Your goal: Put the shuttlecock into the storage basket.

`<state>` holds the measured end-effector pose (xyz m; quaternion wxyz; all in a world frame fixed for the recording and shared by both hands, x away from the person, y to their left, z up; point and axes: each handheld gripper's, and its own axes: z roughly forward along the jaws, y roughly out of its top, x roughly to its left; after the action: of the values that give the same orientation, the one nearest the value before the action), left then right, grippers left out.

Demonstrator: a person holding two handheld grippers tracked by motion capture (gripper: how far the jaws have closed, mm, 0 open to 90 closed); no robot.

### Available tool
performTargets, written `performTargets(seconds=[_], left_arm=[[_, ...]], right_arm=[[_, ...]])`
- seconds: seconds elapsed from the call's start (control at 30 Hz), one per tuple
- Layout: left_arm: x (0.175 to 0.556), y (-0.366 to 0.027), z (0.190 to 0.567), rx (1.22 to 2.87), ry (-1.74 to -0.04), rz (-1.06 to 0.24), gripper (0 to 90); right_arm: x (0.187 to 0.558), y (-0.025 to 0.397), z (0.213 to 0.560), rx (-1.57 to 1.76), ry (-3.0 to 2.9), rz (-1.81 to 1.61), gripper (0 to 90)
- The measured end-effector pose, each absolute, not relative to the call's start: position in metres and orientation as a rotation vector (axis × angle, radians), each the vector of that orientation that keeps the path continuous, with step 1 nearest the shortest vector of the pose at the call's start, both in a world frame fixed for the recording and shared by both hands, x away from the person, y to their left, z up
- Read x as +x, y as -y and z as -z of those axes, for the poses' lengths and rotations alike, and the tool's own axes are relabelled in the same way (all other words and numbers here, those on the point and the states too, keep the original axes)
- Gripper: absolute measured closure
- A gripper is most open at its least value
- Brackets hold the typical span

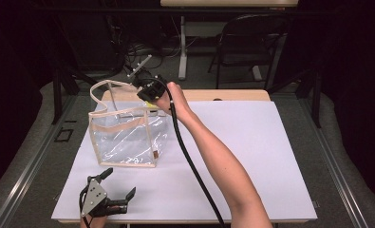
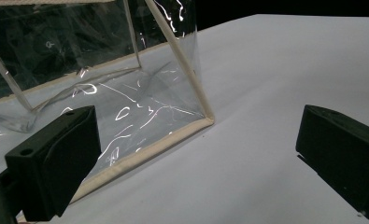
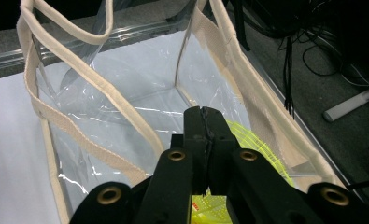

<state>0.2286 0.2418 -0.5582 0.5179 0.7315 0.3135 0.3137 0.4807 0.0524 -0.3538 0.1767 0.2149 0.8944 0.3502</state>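
A clear plastic tote bag [image 1: 128,137] with beige trim and handles stands upright at the left middle of the white table [image 1: 251,142]. My right gripper [image 1: 147,92] hovers over the bag's far top rim, pointing down into the opening. In the right gripper view its jaws [image 3: 203,114] are shut on a yellow mesh item [image 3: 259,149], which hangs inside the bag's mouth [image 3: 126,93]. A bit of yellow [image 1: 150,101] shows under the hand. My left gripper [image 1: 120,182] rests open near the front left edge. Nothing is between its jaws [image 2: 196,154], and the bag's bottom corner [image 2: 205,119] lies just ahead.
The right gripper's black cable [image 1: 194,171] trails across the table toward the front edge. A black chair [image 1: 251,42] and a desk leg [image 1: 182,47] stand beyond the table, with loose cables [image 1: 142,52] on the floor. Metal rails [image 1: 23,161] run along both sides.
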Motion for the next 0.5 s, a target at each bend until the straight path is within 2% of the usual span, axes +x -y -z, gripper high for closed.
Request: performTargets(seconds=[0.17,0.33,0.5], left_arm=[[0.2291,-0.2418,0.5585,1.756,-0.752,-0.751,0.0],[0.2289,-0.2418,0.5584,1.755,-0.753,-0.752,0.0],[0.2290,-0.2415,0.5585,1.756,-0.752,-0.751,0.0]], right_arm=[[0.4811,-0.0527,0.3544,0.612,-2.542,-0.993,88.4],[0.4804,-0.0510,0.3522,0.621,-2.546,-1.025,74.5],[0.4790,-0.0480,0.3487,0.633,-2.548,-1.044,66.7]])
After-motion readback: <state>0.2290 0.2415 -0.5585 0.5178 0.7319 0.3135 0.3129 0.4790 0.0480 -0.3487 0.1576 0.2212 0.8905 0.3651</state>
